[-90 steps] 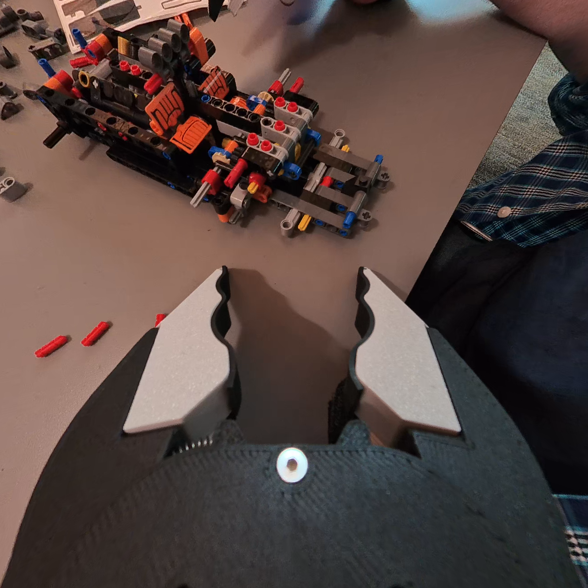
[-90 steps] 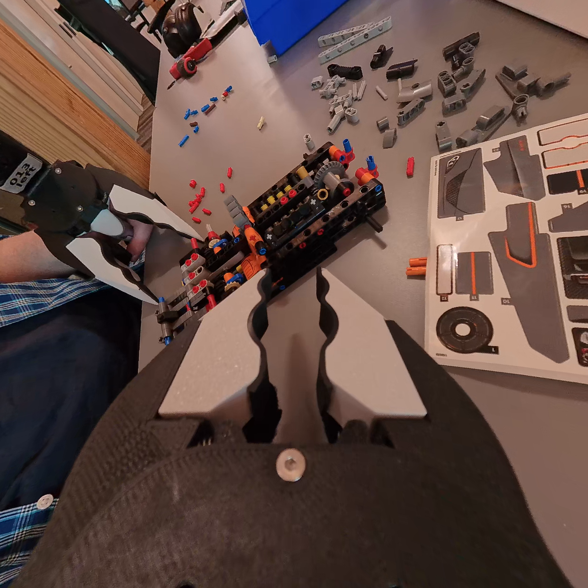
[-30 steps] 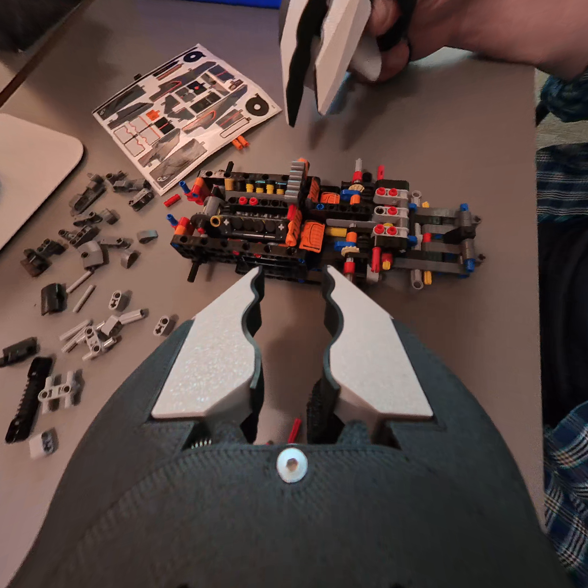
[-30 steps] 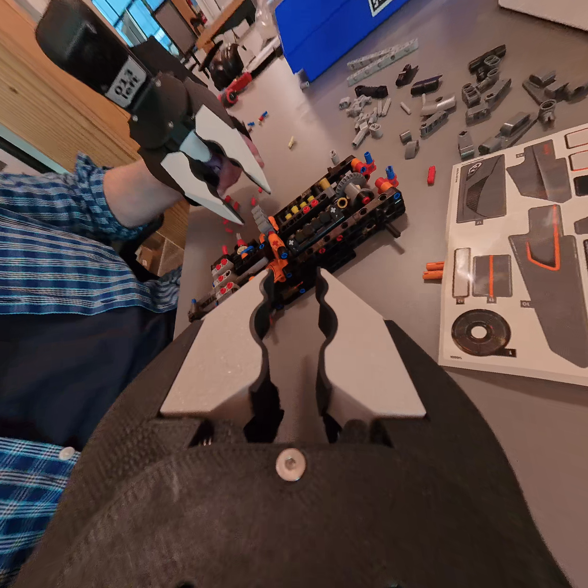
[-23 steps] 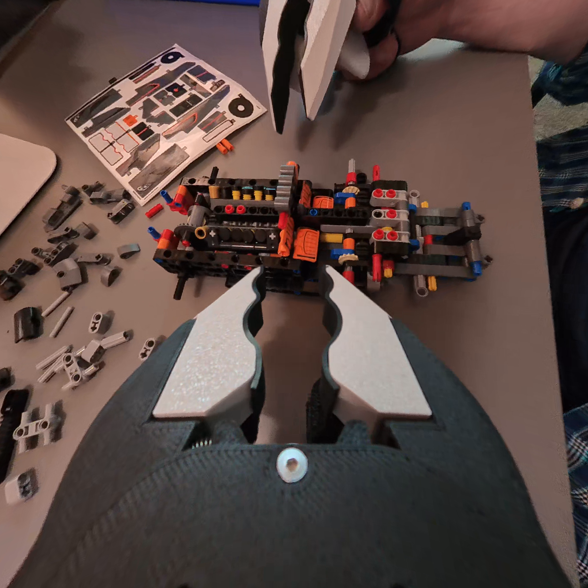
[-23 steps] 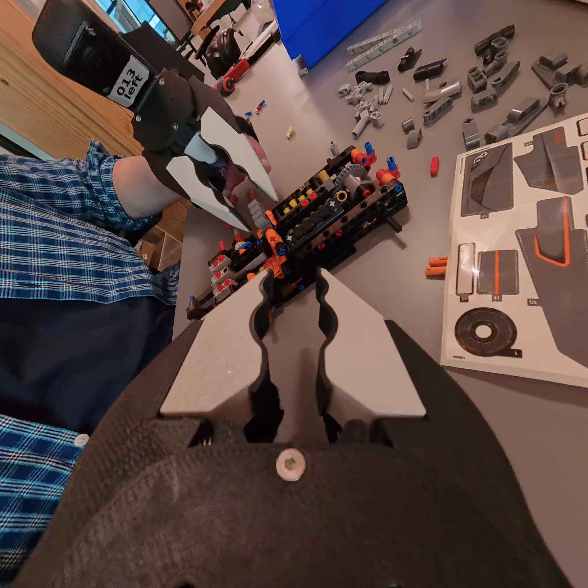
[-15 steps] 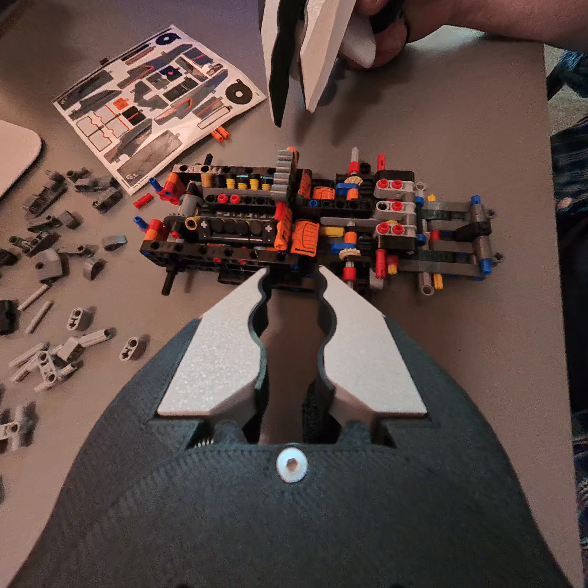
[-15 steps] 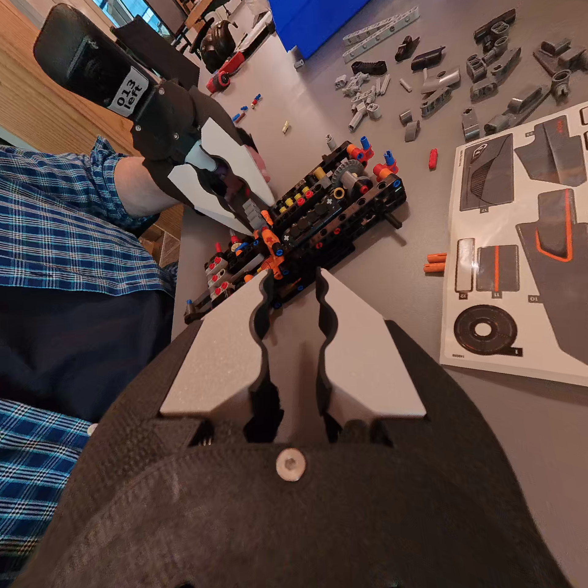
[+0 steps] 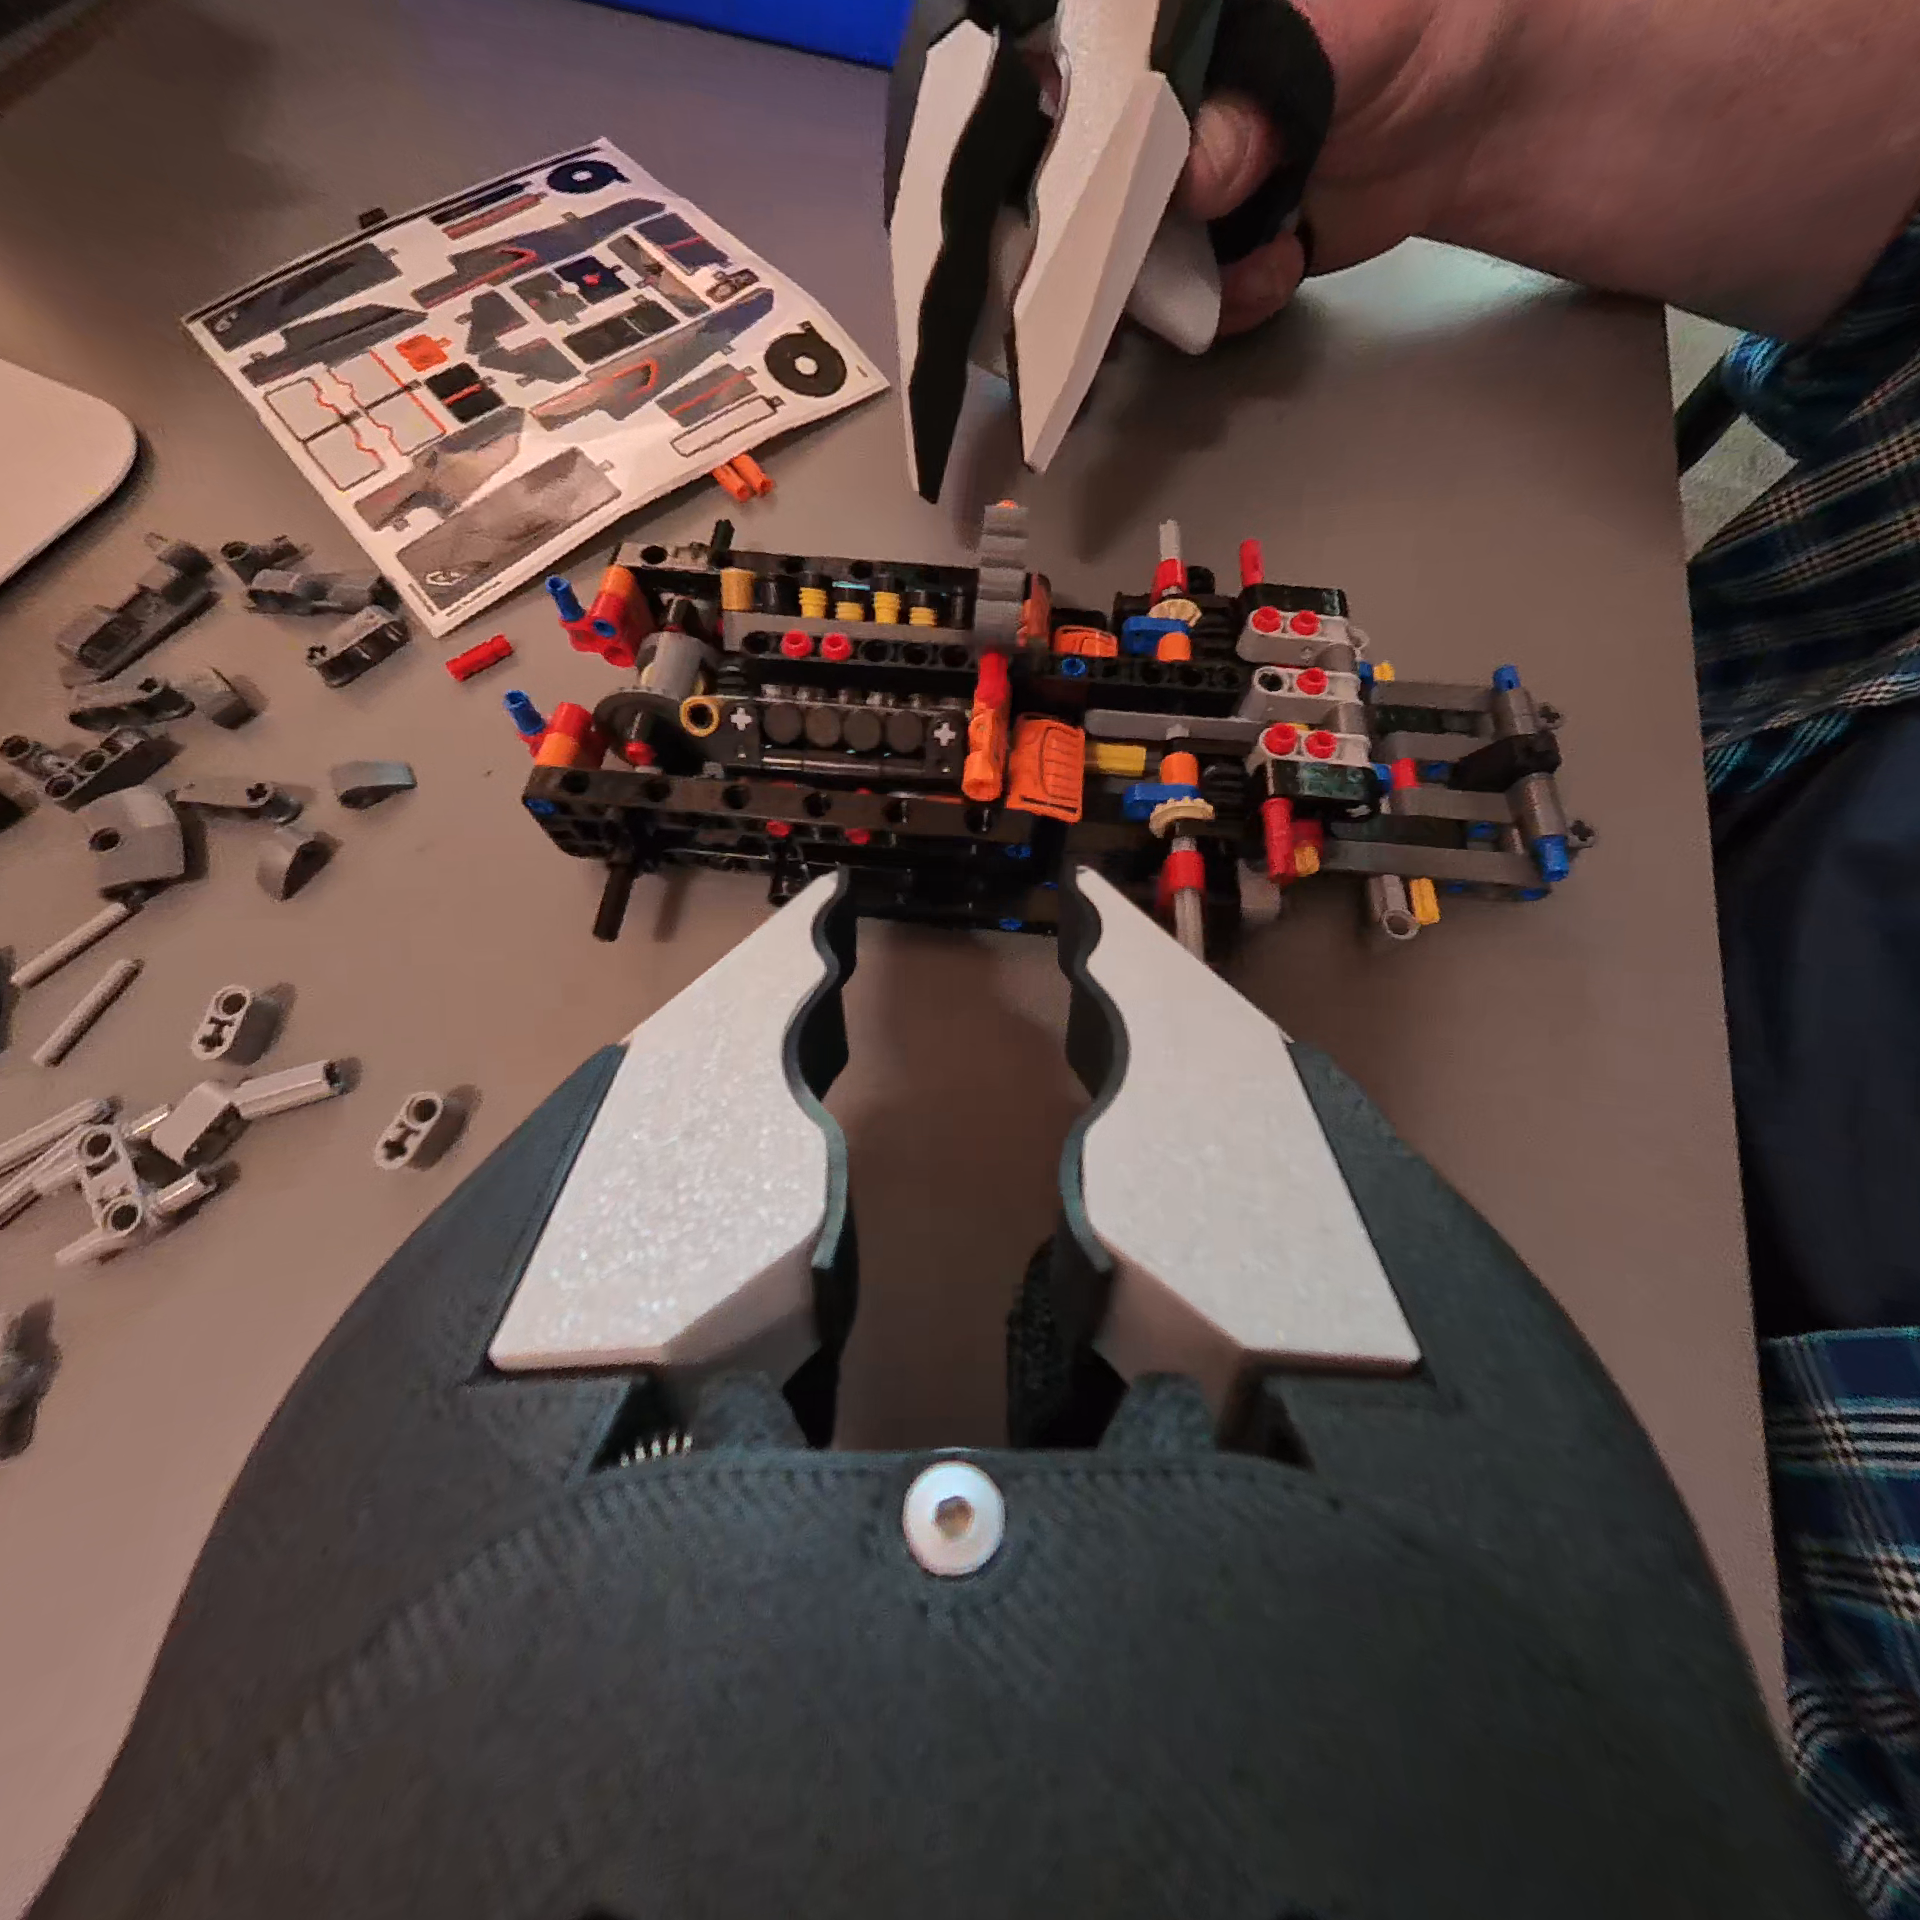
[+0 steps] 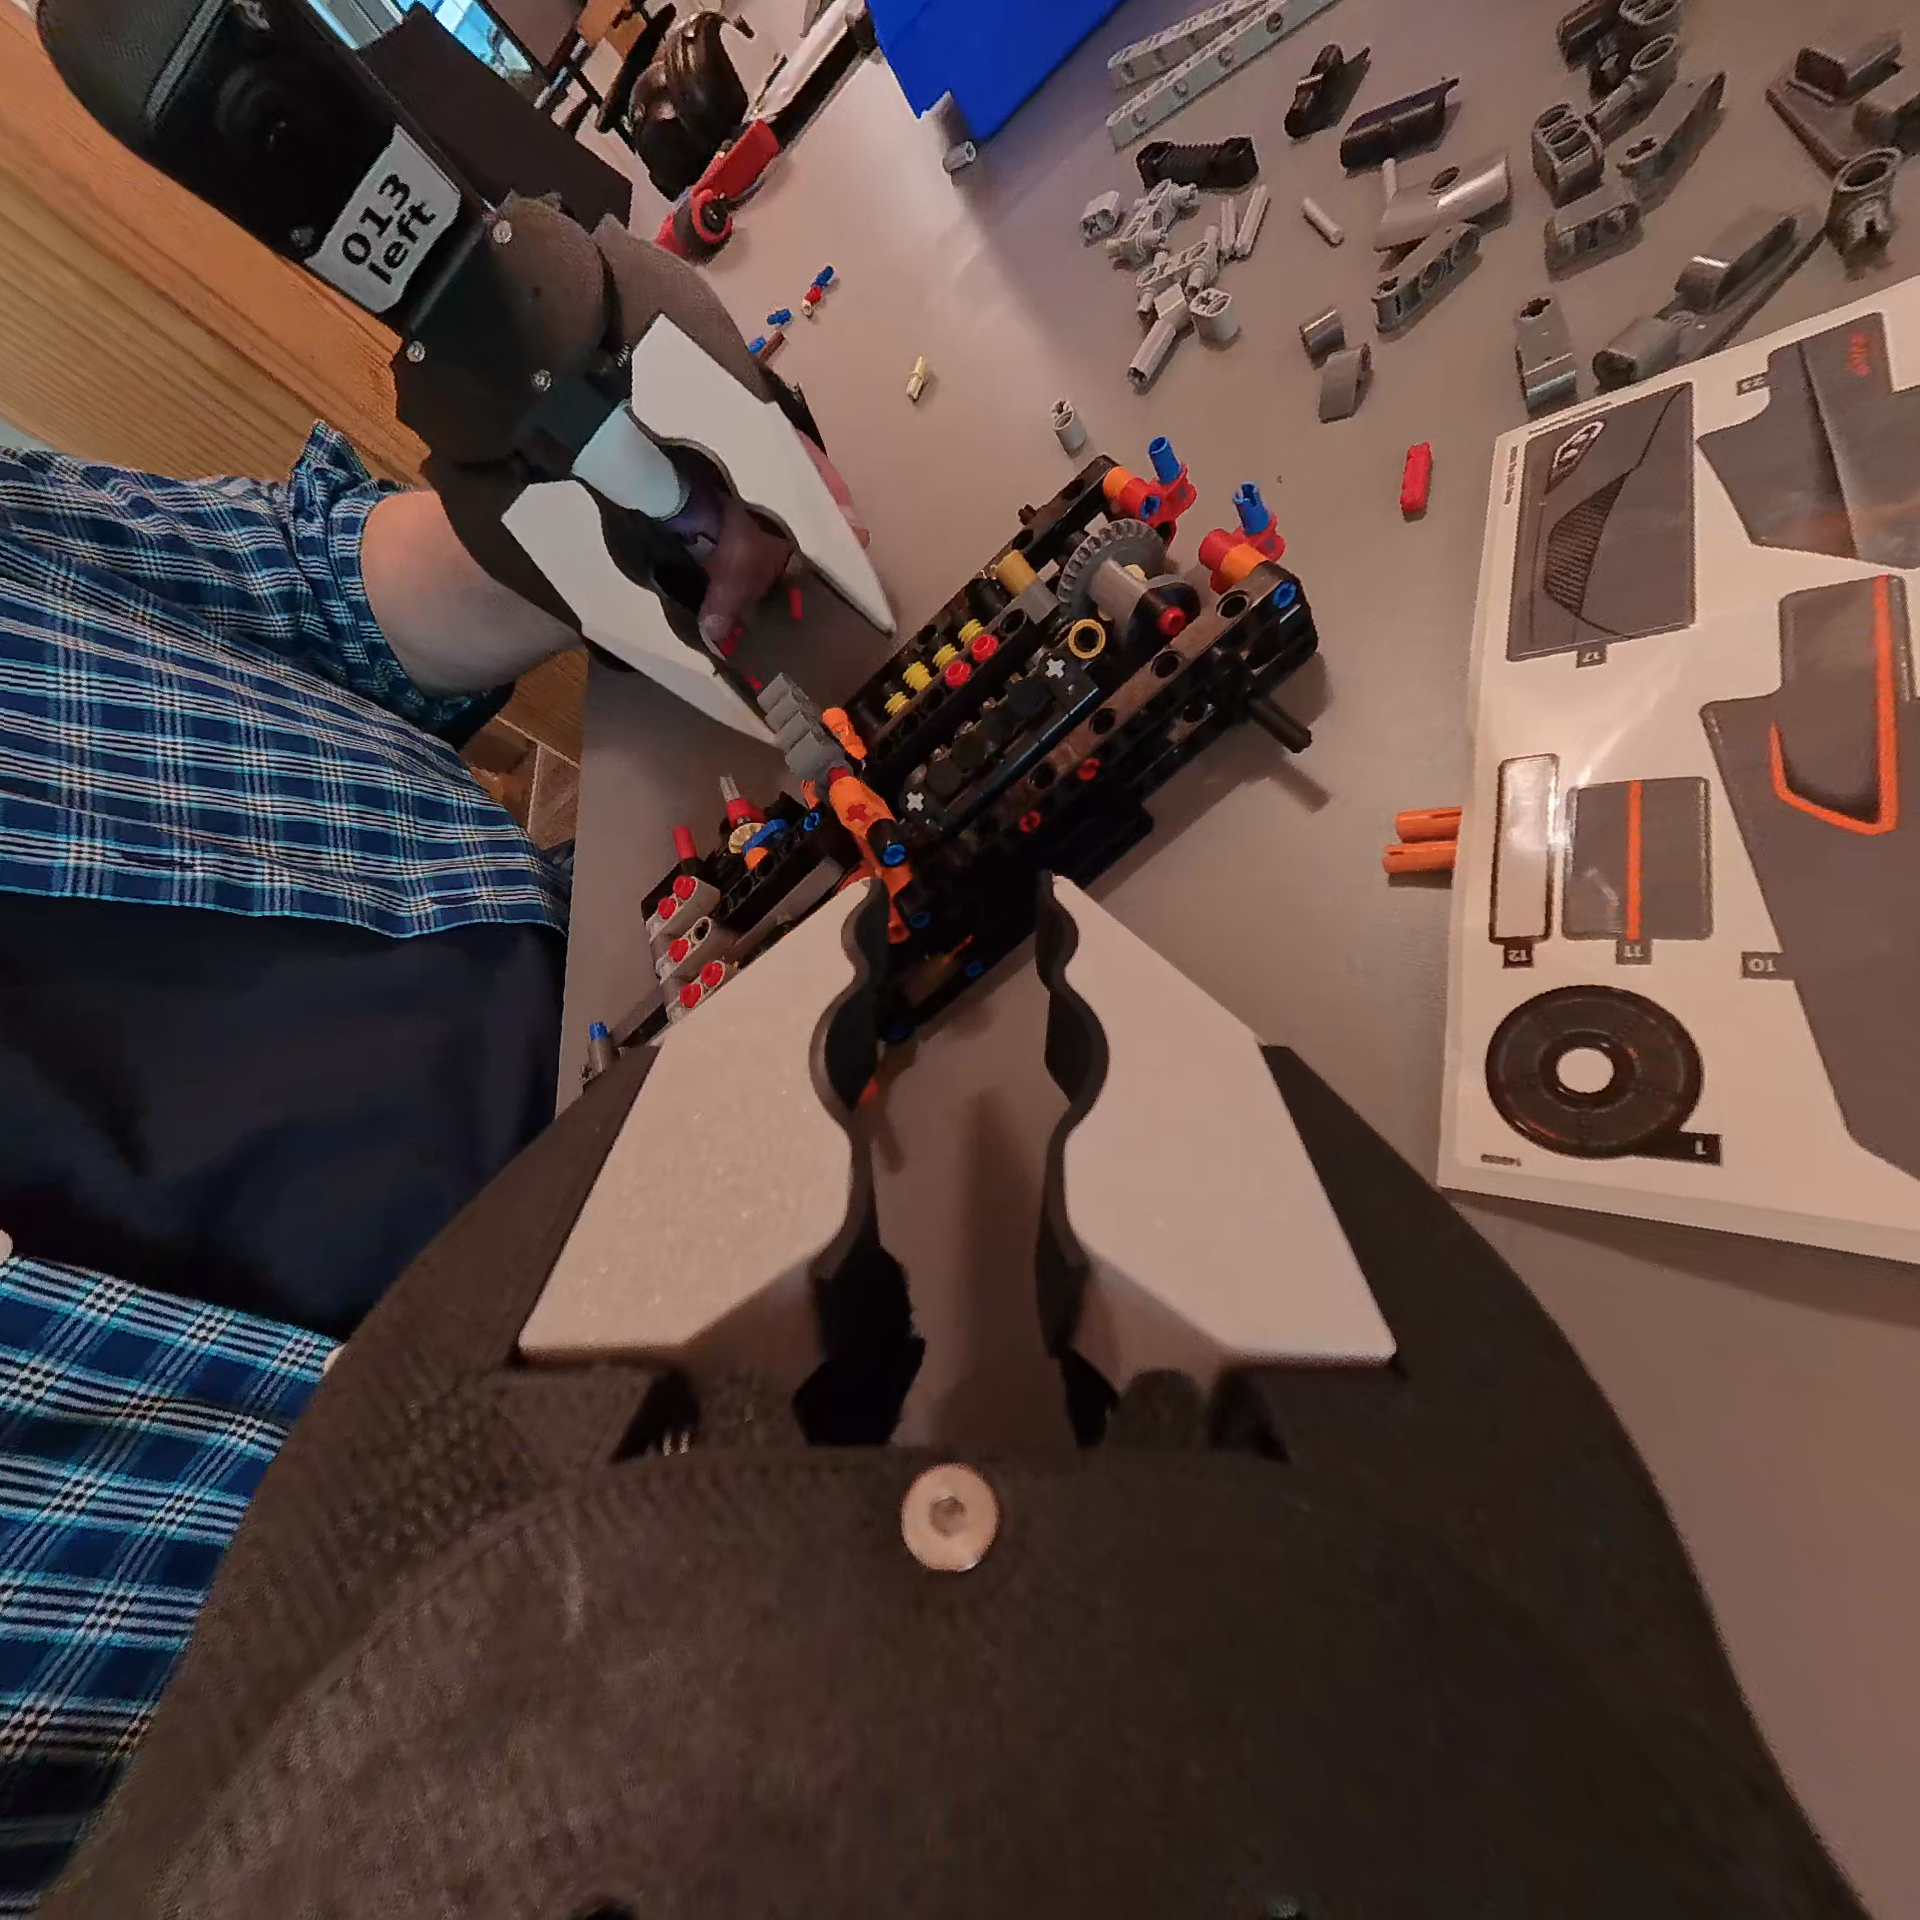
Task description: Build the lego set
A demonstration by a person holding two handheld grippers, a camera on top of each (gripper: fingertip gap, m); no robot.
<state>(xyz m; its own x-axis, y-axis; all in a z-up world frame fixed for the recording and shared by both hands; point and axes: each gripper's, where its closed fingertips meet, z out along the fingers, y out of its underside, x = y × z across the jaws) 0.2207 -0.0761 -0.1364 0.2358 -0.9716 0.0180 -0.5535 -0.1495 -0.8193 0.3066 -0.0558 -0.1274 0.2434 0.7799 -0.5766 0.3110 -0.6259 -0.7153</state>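
A long black Lego chassis (image 9: 935, 748) with orange, red, blue and yellow parts lies flat on the grey table; it also shows in the right wrist view (image 10: 1039, 707). My left gripper (image 9: 956, 904) is open and empty, its tips at the near side of the chassis middle. Seen from the right wrist view, it (image 10: 826, 675) hovers over the grey gear stack. My right gripper (image 10: 956, 904) is open with a narrow gap and empty, at the opposite side of the chassis. From the left wrist view it (image 9: 977, 473) points down just above the far edge.
A sticker sheet (image 9: 540, 343) lies beyond the chassis, with two orange pins (image 9: 743, 476) and a red pin (image 9: 478, 658) beside it. Several loose grey parts (image 9: 156, 810) are scattered left. The table edge (image 9: 1704, 935) and the person's lap are right. A blue box (image 10: 987, 42) stands far back. My hands' fingertips stand some 10 cm from each other.
My left gripper swung from the table's right end to face the chassis side, moved close, and its jaws narrowed. The right gripper came down nearer the chassis far edge.
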